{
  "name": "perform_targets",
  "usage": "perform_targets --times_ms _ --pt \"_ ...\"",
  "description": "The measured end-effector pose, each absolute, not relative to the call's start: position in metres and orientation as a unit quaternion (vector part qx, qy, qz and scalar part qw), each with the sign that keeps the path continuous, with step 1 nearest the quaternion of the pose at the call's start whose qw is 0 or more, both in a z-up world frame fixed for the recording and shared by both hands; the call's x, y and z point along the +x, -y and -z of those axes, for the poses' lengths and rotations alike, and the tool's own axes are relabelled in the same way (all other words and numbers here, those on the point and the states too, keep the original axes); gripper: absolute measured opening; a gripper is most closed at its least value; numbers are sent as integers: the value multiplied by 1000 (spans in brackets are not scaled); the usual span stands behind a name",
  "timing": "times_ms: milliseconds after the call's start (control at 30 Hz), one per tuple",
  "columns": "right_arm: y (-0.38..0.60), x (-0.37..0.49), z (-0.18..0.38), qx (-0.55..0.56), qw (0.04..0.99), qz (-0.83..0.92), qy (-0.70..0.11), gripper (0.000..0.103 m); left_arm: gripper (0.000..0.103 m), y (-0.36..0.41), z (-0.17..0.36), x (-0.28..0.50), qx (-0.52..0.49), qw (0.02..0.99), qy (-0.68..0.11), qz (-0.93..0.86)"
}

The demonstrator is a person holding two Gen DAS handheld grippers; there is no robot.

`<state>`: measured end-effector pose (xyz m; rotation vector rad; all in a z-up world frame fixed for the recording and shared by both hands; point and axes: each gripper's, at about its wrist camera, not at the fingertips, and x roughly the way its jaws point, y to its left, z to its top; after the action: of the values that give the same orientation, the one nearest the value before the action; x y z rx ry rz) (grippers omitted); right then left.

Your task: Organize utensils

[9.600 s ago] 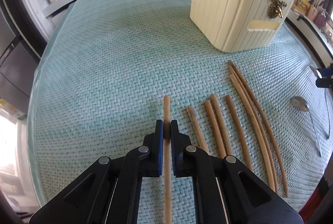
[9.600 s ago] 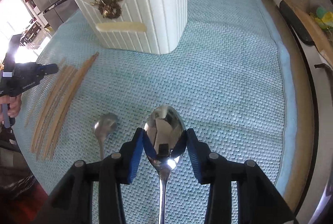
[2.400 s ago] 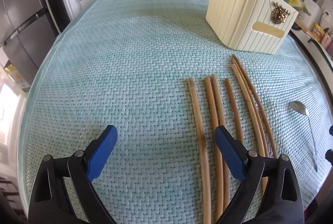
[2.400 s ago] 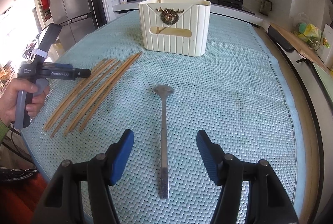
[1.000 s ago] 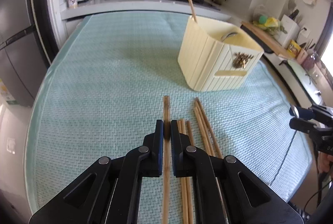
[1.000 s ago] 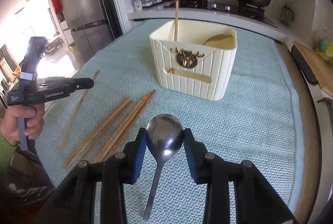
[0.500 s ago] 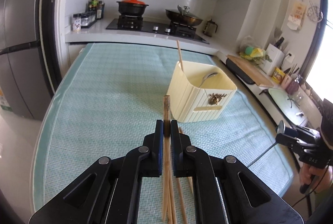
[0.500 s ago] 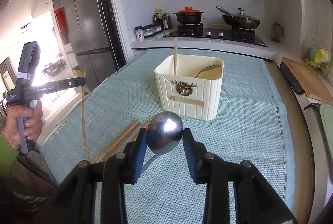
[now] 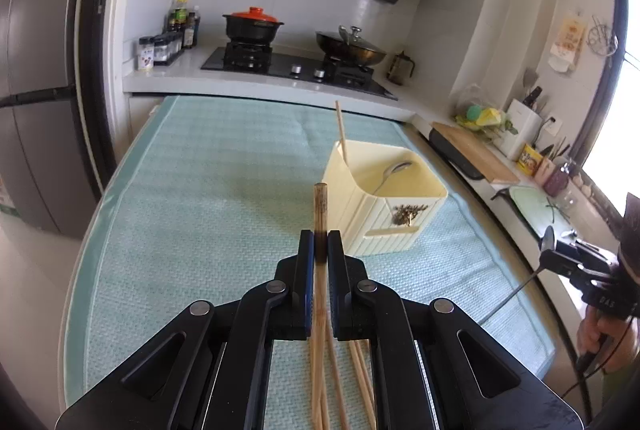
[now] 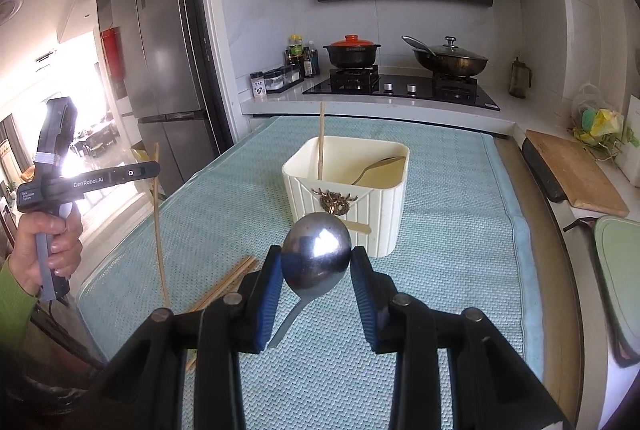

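Two utensils already in: one chopstick (image 9: 341,128) and one spoon (image 9: 391,174) stand inside the cream holder (image 9: 384,214), seen from the left wrist.
Left wrist, in hand: left gripper (image 9: 321,250) is pressed together on a raised chopstick (image 9: 320,214), its tip pointing toward the holder.
Left wrist, left over: loose chopsticks (image 9: 356,386) lie on the teal mat (image 9: 200,190) beneath the gripper; their count is hidden by the fingers.
Left wrist, far side: the right gripper (image 9: 560,254) hangs off the mat's right edge.
Right wrist, in hand: right gripper (image 10: 316,266) pinches a steel spoon (image 10: 316,254) by its bowl, handle hanging down, lifted off the mat (image 10: 460,230).
Right wrist, target: holder (image 10: 348,198) stands just ahead, chopstick (image 10: 321,138) upright and spoon (image 10: 376,168) leaning inside.
Right wrist, left over: a few chopsticks (image 10: 228,282) on the mat; no other spoon shows.
Progress, judged: under halfway; two carried pieces not yet dropped in.
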<state>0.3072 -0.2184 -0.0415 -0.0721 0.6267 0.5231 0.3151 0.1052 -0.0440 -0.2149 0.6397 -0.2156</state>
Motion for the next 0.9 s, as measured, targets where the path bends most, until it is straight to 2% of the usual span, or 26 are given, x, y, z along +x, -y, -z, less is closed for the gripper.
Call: perform_targets --times_ms 333,400,533,567,900 --pt "225 320 14 -48 926 -243 -284 34 4 -99 13 329 -100 944 -291 116" --pt "225 324 8 -51 928 -242 -280 30 4 -97 4 335 -98 946 -286 120" --pt "224 335 -3 -58 929 -243 -274 11 4 -91 -13 346 -90 949 -275 125" --pt "224 339 -5 -61 929 -241 -274 9 4 -90 -17 349 -89 949 -273 126" --pt "253 355 10 -5 923 -228 -309 8 4 -89 -5 348 -90 945 -286 128"
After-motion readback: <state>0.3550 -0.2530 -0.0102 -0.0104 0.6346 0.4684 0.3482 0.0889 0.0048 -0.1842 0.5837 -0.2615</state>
